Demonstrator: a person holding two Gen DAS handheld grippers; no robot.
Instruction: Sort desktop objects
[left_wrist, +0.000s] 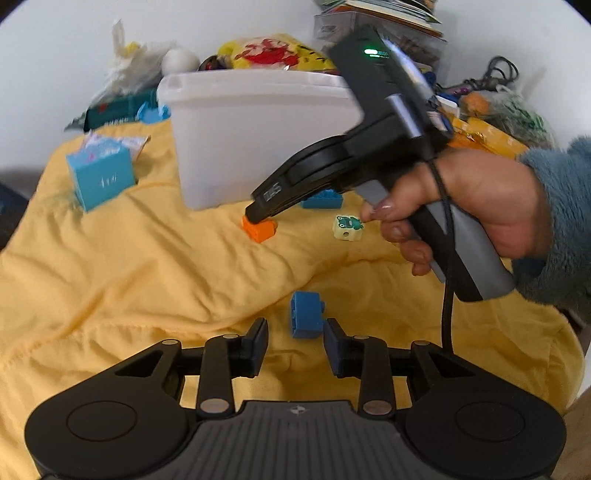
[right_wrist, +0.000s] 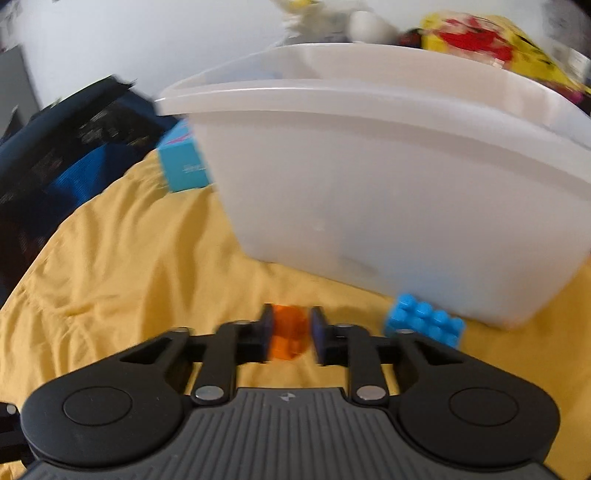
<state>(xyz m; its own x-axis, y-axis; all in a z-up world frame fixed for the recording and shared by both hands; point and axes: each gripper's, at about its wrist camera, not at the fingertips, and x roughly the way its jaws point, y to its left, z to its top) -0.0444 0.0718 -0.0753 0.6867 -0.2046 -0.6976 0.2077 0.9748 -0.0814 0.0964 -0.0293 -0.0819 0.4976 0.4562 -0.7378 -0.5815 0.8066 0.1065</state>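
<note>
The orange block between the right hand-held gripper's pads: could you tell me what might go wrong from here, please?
1. The orange block sits on loose, wrinkled yellow cloth; the right hand-held gripper may snag fabric when lifting.
2. The white bin stands close ahead with a high rim; a low carry could hit its wall.
3. The blue studded block lies right beside the pads and could be nudged.

A plain white wall (left_wrist: 55, 55) is seen behind everything, evenly lit, no harsh shadows. The work surface is covered by a wrinkled yellow cloth (left_wrist: 110, 277). Clutter is piled along the back edge: a crinkly clear plastic bag (left_wrist: 125, 62), a yellow bag with red print (left_wrist: 273, 51) and a stack of books (left_wrist: 384, 14). A dark blue bag (right_wrist: 74, 147) is slumped at the left.
</note>
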